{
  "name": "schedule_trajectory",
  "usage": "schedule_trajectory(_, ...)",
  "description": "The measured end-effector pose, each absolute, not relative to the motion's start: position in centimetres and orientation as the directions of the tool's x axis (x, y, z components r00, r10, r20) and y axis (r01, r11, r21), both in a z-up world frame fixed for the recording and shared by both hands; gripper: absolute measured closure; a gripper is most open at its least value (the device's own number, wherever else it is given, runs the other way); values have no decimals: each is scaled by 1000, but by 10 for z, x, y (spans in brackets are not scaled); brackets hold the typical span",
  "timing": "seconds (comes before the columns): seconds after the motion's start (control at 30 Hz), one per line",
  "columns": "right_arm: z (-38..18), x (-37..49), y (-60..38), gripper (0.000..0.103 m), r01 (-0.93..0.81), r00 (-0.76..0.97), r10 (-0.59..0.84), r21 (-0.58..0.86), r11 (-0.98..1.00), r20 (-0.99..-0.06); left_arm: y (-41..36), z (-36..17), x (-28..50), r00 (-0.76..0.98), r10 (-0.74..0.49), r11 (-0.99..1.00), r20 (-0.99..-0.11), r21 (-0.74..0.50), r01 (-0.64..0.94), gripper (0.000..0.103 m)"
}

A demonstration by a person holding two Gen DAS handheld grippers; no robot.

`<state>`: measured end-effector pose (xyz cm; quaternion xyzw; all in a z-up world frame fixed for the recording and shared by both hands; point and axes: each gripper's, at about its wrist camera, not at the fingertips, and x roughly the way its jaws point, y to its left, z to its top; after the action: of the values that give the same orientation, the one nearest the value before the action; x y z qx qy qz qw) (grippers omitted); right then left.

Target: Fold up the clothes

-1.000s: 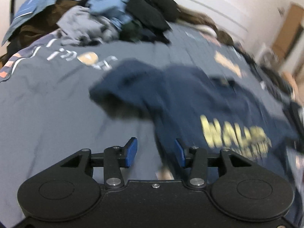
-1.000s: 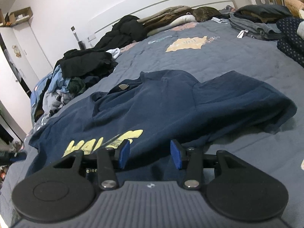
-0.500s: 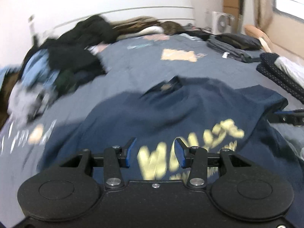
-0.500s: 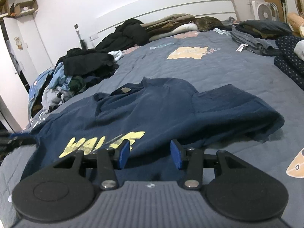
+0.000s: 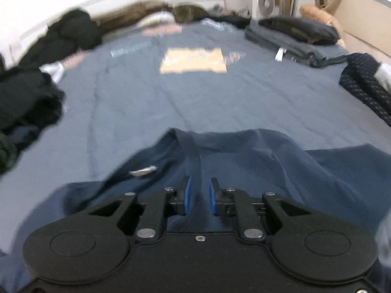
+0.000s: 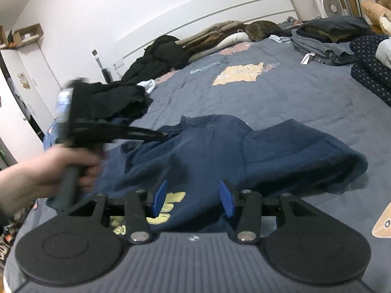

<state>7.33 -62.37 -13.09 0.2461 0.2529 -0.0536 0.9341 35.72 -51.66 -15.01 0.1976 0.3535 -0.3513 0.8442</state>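
A navy T-shirt (image 5: 244, 171) (image 6: 268, 151) lies crumpled on the grey-blue bedspread (image 5: 195, 102), its yellow print (image 6: 171, 205) toward me. My left gripper (image 5: 199, 195) is low over the collar area, beside the white neck label (image 5: 143, 171). Its jaws are closing, with a ridge of navy cloth running between the blue pads and a narrow gap still showing. In the right wrist view the left gripper (image 6: 162, 134) is blurred, its tips at the shirt's collar edge, held by a hand (image 6: 48, 168). My right gripper (image 6: 193, 197) stands open above the printed hem, holding nothing.
A black clothes pile (image 5: 29, 97) (image 6: 117, 100) lies on the left of the bed. Folded grey and dark garments (image 5: 293, 36) (image 6: 327, 39) and a dotted navy fabric (image 5: 366, 85) (image 6: 371, 68) lie on the right. A white fan (image 5: 267, 0) stands beyond the bed.
My left gripper has swept fast across the shirt, from its left side to the collar, and its jaws have narrowed. It and the hand now show in the right wrist view. The right gripper barely moved.
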Motion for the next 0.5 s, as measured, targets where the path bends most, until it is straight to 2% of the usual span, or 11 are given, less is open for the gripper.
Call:
schedule_trajectory(0.13,-130,70,-631,56,220,874,37,461,860,-485,-535,-173,374,498,-394,706,-772,93,703,84)
schedule_trajectory(0.27,-131,66,-641,56,241,874,30,485,841,-486,-536,-181,381,476,-400,718,-783,54,693,83)
schedule_trajectory(0.3,-132,65,-643,55,245,874,29,492,835,-486,-536,-180,381,474,-410,714,-780,49,698,84)
schedule_trajectory(0.33,-132,64,-646,55,250,874,29,499,830,-486,-535,-179,382,475,-417,710,-775,49,703,94)
schedule_trajectory(0.37,-133,63,-649,55,254,874,29,506,824,-486,-535,-177,383,475,-418,709,-774,49,703,97)
schedule_trajectory(0.5,-133,56,-657,55,266,876,19,515,815,-482,-536,-159,390,542,-422,734,-727,77,675,99)
